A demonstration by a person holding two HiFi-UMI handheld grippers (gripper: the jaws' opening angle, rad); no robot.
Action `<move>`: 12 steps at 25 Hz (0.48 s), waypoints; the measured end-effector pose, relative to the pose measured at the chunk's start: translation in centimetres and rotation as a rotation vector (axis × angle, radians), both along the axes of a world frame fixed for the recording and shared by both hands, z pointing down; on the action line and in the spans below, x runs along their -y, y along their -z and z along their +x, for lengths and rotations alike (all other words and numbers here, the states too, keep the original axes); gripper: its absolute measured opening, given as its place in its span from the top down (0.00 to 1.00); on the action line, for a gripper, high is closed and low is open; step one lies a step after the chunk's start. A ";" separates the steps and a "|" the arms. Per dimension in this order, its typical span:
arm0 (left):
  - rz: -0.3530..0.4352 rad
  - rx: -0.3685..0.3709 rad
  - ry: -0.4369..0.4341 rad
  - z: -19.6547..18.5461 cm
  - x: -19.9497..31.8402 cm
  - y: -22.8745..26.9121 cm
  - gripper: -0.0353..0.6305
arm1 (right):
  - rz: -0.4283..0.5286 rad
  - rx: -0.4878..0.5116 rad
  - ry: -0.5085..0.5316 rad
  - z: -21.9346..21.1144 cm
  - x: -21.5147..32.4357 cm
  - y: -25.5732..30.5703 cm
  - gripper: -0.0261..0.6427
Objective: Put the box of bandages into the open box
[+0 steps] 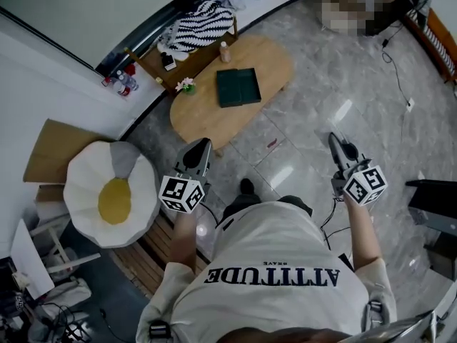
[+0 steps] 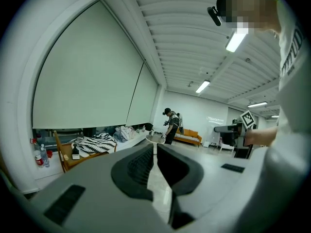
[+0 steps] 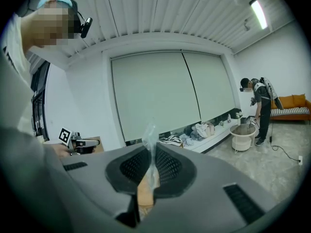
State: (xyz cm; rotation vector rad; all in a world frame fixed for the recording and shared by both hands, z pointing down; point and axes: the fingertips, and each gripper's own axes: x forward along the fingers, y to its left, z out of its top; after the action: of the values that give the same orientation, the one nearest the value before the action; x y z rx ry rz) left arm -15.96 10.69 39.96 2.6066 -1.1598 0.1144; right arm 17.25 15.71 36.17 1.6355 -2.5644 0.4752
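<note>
A clear-wrapped packet [image 3: 149, 133] is pinched by the right gripper [image 3: 151, 148]; fingers of the left gripper [image 2: 154, 148] are narrowed, empty. The dark box [image 1: 238, 86], well ahead of the fingers, is best approached steadily.

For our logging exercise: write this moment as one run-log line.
left gripper: shut, empty | right gripper: shut on clear-wrapped tan item | dark green box: on oval wooden table, untouched
</note>
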 end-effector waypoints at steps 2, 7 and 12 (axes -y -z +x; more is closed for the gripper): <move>0.001 -0.001 -0.011 -0.5 1.2 -0.1 0.89 | 0.001 -0.003 -0.007 -0.6 0.8 -0.1 0.91; 0.005 -0.001 -0.034 -1.7 3.6 -0.1 0.89 | 0.002 -0.006 -0.027 -2.0 2.6 0.2 0.91; 0.001 -0.006 -0.043 -2.7 4.9 -0.1 0.89 | -0.003 -0.012 -0.025 -3.3 3.6 0.3 0.91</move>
State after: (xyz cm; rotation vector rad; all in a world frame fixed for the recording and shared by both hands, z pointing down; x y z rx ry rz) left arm -18.69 5.84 40.10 2.6313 -1.1017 0.1148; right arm 14.00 12.15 35.88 1.6664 -2.5358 0.4693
